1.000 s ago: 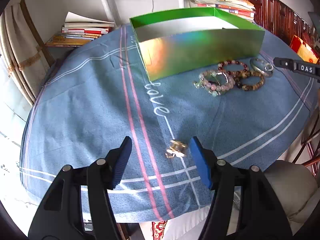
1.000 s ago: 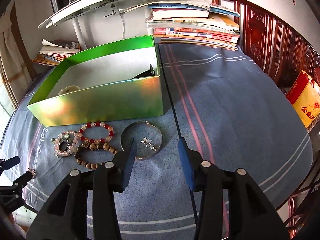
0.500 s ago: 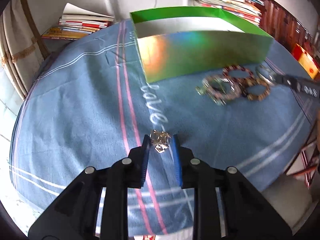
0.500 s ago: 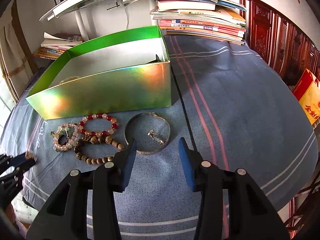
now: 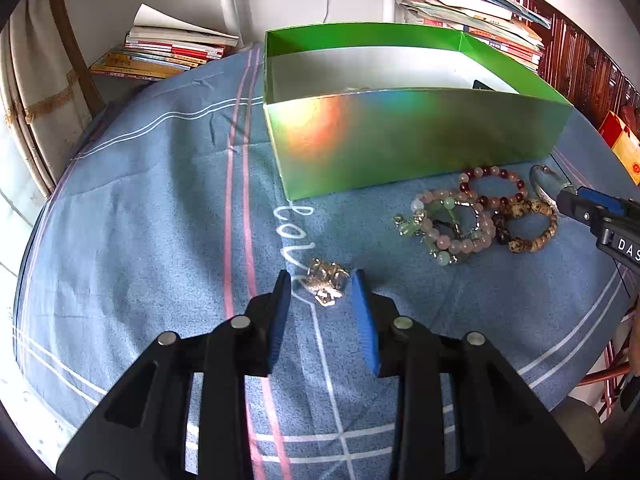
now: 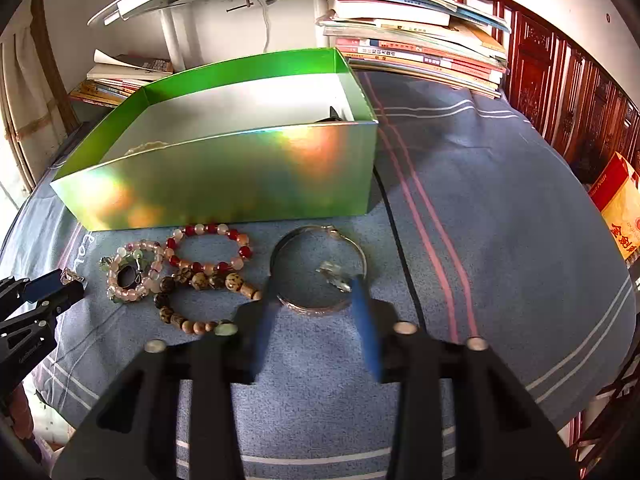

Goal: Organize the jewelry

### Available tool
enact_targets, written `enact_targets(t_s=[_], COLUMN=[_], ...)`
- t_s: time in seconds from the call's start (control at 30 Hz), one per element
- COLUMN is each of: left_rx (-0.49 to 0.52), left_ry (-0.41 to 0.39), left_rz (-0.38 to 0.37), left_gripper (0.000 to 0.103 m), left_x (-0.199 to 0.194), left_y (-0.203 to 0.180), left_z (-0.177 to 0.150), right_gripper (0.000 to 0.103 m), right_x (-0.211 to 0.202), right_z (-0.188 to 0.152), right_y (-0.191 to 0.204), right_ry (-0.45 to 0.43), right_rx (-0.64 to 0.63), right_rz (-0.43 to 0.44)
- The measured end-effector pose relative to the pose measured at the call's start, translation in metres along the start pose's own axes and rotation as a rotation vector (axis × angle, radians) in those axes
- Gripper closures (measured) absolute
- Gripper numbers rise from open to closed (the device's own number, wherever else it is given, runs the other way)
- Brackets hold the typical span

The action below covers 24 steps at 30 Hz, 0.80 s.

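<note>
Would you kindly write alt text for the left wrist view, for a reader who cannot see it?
The left hand-held gripper closes around a small gold-and-silver trinket on a blue striped cloth. Beyond it stands an open green box, with beaded bracelets to the right, where the right hand-held gripper enters the frame.

On the blue cloth I count three beaded bracelets: a pink and green one, a red and pale one and a brown wooden one. There is one silver bangle, one small silvery trinket and one green box. Behind sit two stacks of books. Two grippers are out.
</note>
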State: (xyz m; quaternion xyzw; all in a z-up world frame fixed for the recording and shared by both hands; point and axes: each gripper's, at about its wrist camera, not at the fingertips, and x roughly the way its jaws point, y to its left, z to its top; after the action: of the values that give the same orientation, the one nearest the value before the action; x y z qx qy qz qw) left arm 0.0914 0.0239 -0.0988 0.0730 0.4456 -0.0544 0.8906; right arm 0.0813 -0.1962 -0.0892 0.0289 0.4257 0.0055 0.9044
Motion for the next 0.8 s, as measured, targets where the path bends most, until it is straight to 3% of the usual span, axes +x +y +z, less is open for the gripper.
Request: enact_targets(t_s=[0.03,0.17,0.5,0.8], left_rx=[-0.002,-0.005,-0.024,-0.040], left_ry=[-0.001,-0.004,-0.007,-0.010], left_rz=[-0.002,-0.001,-0.003,0.008], left_gripper=[0.070,0.070,0.068,0.056], left_x=[0.000,0.000,0.000,0.003], left_y=[0.000,0.000,0.004,0.004], left_z=[0.000,0.000,-0.001,0.002], right_gripper=[0.083,0.093,0.095,0.086], right_x=[-0.001,-0.002,-0.014,-0.002], right_z=[0.000,-0.001,-0.004,0.006], right_y=[0.002,0.006,0.005,-0.004], right_ry=[-0.004,-0.007,0.008,0.005], right_rx=[-0.009,-0.027,-0.044,-0.019], right_rz=[0.002,0.008,0.098,0.056])
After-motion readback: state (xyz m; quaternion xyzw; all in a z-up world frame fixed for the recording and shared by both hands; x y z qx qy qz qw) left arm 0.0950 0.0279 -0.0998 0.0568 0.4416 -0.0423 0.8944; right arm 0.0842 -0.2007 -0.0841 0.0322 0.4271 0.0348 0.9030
